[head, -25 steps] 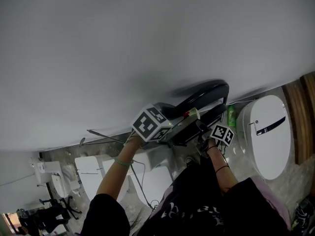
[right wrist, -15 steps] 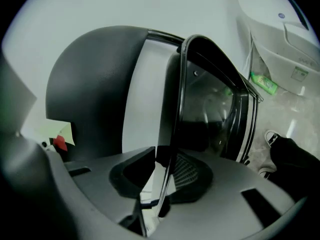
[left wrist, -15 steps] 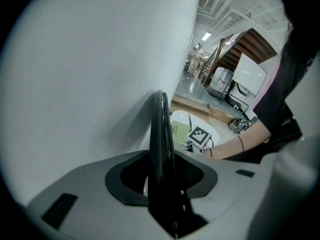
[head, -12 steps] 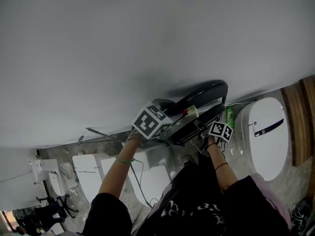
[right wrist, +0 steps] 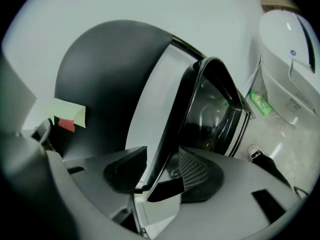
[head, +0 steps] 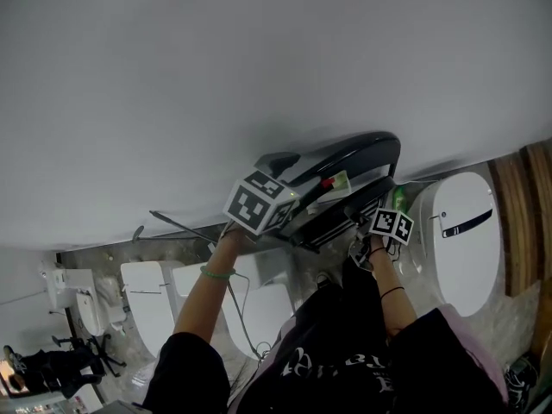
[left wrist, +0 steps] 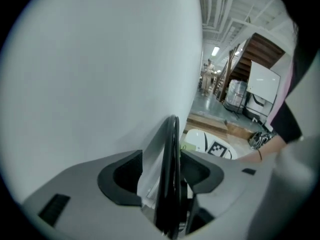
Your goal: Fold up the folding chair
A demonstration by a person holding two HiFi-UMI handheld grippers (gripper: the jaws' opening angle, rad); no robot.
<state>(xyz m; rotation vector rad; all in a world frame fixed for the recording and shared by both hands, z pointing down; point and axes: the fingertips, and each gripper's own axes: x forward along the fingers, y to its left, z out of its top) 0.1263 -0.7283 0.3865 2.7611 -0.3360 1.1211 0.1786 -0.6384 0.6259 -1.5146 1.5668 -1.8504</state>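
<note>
Both grippers stand with their jaws apart, and both pairs have just been opening. The left gripper [left wrist: 163, 159] has the thin black edge of the folding chair [head: 358, 152] running up between its jaws, with the pads off it on either side. The right gripper [right wrist: 162, 151] straddles the chair's dark rim in the same way, its meshed pad just beside the rim and not pressing on it. In the head view the person's arms reach forward, one to each gripper at the chair's near side. The chair stands upright with its rounded black panel close against the white wall [head: 259, 59]. A pale green and red tag [right wrist: 70, 115] sits on that panel. Beyond the chair's right edge a green bottle [right wrist: 259, 103] lies on the floor, and a white toilet [head: 466, 240] stands past it.
</note>
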